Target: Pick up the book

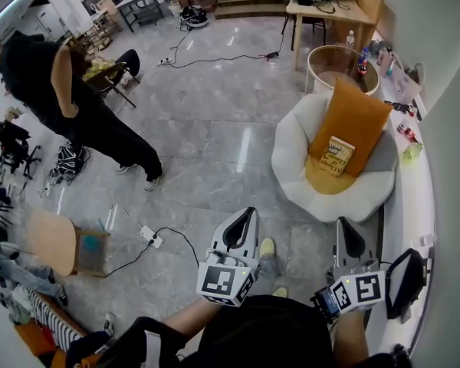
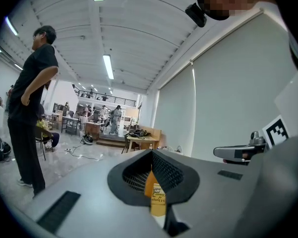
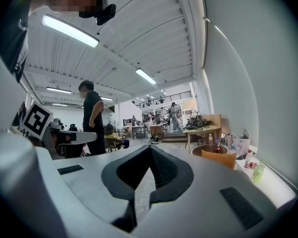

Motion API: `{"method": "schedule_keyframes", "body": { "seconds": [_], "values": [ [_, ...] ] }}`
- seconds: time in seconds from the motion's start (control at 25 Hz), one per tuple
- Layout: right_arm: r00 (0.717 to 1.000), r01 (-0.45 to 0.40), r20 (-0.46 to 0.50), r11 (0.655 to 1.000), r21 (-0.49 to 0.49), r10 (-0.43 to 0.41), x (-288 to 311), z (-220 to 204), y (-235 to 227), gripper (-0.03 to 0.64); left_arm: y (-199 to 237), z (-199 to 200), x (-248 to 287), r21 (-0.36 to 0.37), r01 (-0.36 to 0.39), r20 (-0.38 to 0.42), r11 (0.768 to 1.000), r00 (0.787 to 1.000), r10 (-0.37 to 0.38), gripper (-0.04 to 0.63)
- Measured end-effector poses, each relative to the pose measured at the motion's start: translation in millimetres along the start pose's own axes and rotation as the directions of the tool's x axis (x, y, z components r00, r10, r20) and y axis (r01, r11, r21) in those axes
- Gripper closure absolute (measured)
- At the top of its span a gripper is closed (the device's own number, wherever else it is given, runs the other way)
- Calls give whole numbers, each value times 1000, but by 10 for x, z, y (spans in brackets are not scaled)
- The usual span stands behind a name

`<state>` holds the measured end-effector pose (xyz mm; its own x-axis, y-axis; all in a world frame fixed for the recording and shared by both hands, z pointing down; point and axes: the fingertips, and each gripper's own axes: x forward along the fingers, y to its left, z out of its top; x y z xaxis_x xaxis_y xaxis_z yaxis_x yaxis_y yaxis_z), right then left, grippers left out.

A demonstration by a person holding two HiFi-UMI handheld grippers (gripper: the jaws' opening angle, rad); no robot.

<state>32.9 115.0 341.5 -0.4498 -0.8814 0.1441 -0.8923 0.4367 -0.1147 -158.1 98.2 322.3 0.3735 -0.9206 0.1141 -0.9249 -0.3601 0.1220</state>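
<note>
The book, yellow with dark print, lies on an orange cushion in a white round chair ahead and to the right. My left gripper is held over the floor, well short of the chair, with its jaws together and nothing in them. My right gripper is beside it, close to the chair's near rim, also shut and empty. In the left gripper view the book shows far off through the gap below the closed tips of the left gripper. The right gripper has the cushion off to its right.
A person in black stands on the grey floor at the left. A power strip with cable and a wooden stool lie near left. A round side table stands behind the chair. A white ledge runs along the right wall.
</note>
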Motion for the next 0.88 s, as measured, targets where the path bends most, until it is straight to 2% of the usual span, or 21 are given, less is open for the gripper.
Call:
{"method": "schedule_keyframes", "body": {
  "seconds": [0.56, 0.72, 0.88],
  "values": [
    [999, -32, -36, 999, 8, 32, 762, 51, -295, 606, 250, 55, 725, 8, -2, -30, 1000, 1000, 2, 584],
    [999, -25, -35, 1000, 5, 25, 890, 63, -358, 606, 350, 85, 860, -8, -10, -18, 1000, 1000, 10, 583],
    [999, -8, -32, 1000, 4, 8, 1007, 114, -434, 606, 433, 126, 980, 6, -7, -18, 1000, 1000, 7, 583]
  ]
}}
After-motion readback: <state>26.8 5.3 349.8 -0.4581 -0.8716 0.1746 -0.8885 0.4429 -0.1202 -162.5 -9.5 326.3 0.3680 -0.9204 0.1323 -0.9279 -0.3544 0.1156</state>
